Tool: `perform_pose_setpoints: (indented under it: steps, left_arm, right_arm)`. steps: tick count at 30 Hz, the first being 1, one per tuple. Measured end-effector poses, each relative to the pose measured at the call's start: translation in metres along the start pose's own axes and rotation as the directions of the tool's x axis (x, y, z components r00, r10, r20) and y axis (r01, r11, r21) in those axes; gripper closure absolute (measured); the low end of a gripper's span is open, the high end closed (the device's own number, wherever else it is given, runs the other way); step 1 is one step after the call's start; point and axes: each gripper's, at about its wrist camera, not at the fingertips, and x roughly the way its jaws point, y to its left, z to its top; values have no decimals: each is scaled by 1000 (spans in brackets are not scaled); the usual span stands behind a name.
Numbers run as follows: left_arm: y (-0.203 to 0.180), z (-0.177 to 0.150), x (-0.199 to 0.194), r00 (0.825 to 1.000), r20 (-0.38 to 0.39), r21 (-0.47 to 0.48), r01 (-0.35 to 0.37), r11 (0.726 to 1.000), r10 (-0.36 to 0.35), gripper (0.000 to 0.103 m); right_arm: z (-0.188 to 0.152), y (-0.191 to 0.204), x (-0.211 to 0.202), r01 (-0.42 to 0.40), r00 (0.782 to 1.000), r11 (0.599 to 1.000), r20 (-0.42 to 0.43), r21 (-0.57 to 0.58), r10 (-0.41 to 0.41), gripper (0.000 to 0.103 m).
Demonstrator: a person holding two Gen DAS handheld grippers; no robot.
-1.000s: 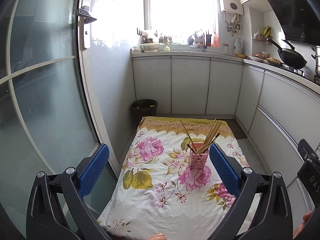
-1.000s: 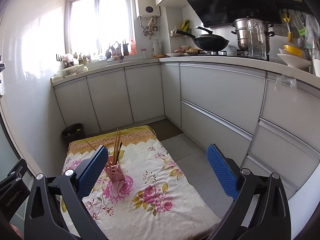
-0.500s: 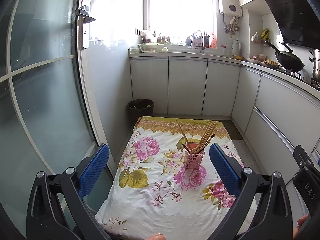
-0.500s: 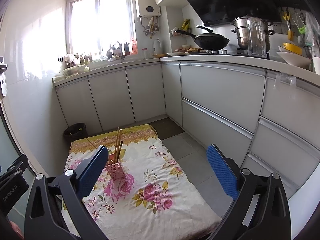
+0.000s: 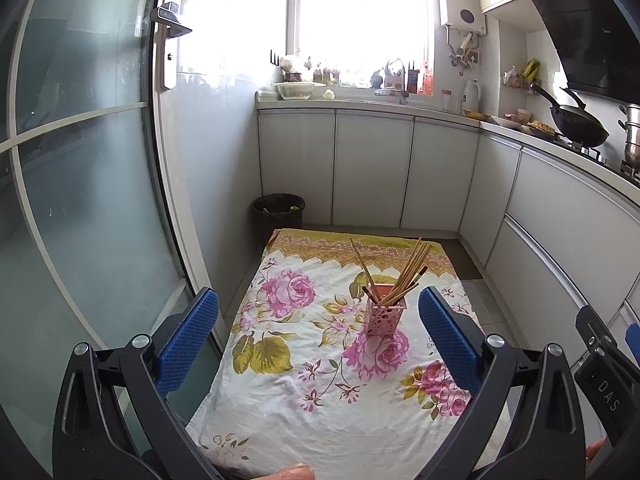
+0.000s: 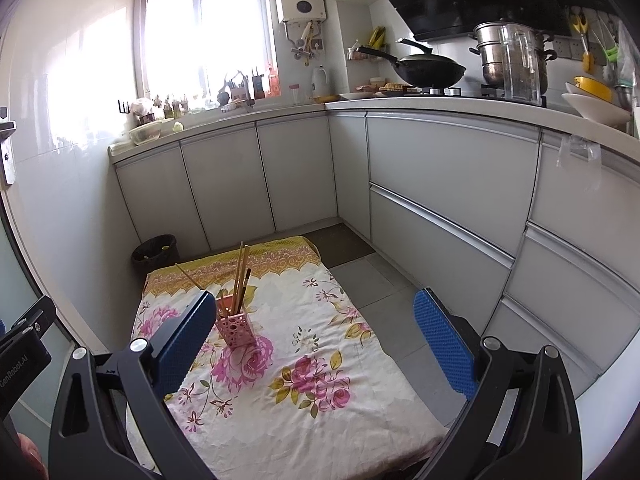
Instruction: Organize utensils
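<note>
A pink perforated utensil holder (image 5: 385, 312) stands upright on a floral tablecloth (image 5: 320, 360), with several wooden chopsticks (image 5: 408, 272) leaning out of it. It also shows in the right wrist view (image 6: 234, 326) with the chopsticks (image 6: 240, 276). My left gripper (image 5: 318, 340) is open and empty, held high above the near part of the table. My right gripper (image 6: 316, 342) is open and empty, high above the table's right side, with the holder behind its left finger (image 6: 188, 336).
A black waste bin (image 5: 279, 214) stands beyond the table's far edge. White kitchen cabinets (image 6: 440, 184) run along the back and right. A glass door (image 5: 80, 200) is on the left. A wok (image 6: 428, 70) and steel pots (image 6: 506, 56) sit on the counter.
Both grippers have drawn back and risen a little from the table; the holder looks smaller and farther. Both stay open.
</note>
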Motion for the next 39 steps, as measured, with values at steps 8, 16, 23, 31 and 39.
perform_pose_setpoints:
  steps: [8, 16, 23, 31, 39]
  left_arm:
    - [-4, -2, -3, 1000, 10, 22, 4, 1000, -4, 7]
    - [-6, -1, -5, 1000, 18, 29, 13, 999, -14, 7]
    - [-7, -2, -7, 999, 44, 45, -14, 999, 13, 7]
    - [-9, 1, -17, 994, 111, 54, 14, 998, -20, 15]
    - [-7, -3, -8, 999, 52, 30, 11, 999, -12, 7]
  right_arm:
    - [1, -1, -3, -9, 1000, 1000, 0, 1, 9, 7]
    - [0, 0, -5, -14, 1000, 1000, -7, 3, 14, 7]
    - [-1, 0, -4, -20, 1000, 1000, -17, 11, 21, 7]
    - [0, -3, -3, -21, 1000, 1000, -19, 21, 21, 7]
    - [-2, -4, -7, -21, 1000, 999, -8, 27, 21, 7]
